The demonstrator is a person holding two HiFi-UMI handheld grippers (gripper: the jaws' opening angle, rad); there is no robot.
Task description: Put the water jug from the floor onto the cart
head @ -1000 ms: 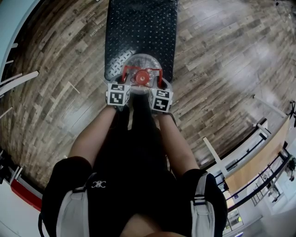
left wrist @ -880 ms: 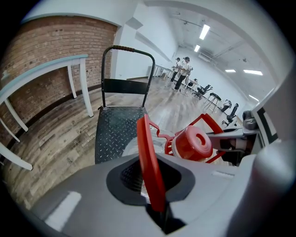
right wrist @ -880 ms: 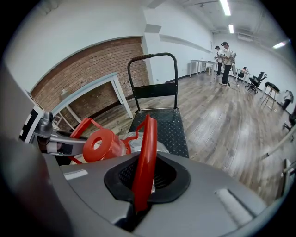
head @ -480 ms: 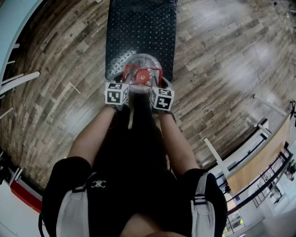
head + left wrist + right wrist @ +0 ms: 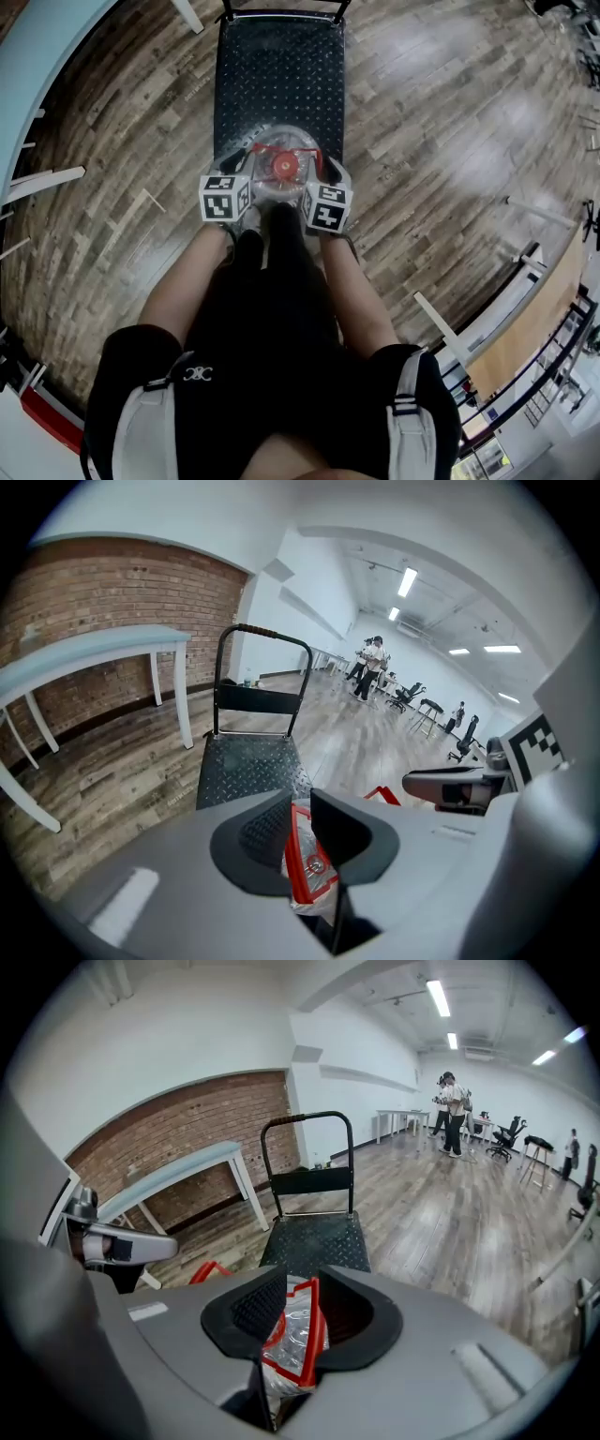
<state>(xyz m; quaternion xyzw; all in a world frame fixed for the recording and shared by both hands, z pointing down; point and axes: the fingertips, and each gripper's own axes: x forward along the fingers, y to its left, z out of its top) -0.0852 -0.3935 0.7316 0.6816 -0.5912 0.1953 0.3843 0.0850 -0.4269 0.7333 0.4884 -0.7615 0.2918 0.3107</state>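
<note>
The clear water jug [image 5: 274, 142] with a red cap and red handle stands upright on the near end of the black plate cart [image 5: 278, 75]. My left gripper [image 5: 247, 174] is at the jug's left side, my right gripper [image 5: 324, 176] at its right. In the left gripper view the red handle [image 5: 306, 866] shows in the gap of the left gripper [image 5: 298, 822]; its jaws are closing and the pads stand off it. In the right gripper view the handle [image 5: 307, 1333] lies loose inside the right gripper [image 5: 302, 1302], whose jaws are opening.
The cart's push bar [image 5: 265, 635] rises at its far end. A white table [image 5: 94, 653] stands by the brick wall on the left. Wood floor lies all around. People [image 5: 373, 663] and office chairs are far off. A wooden rail [image 5: 525, 309] runs at the right.
Both grippers have risen and their jaws have spread off the red handle. The jug stays on the cart. The head view has tipped forward, showing the cart's far end.
</note>
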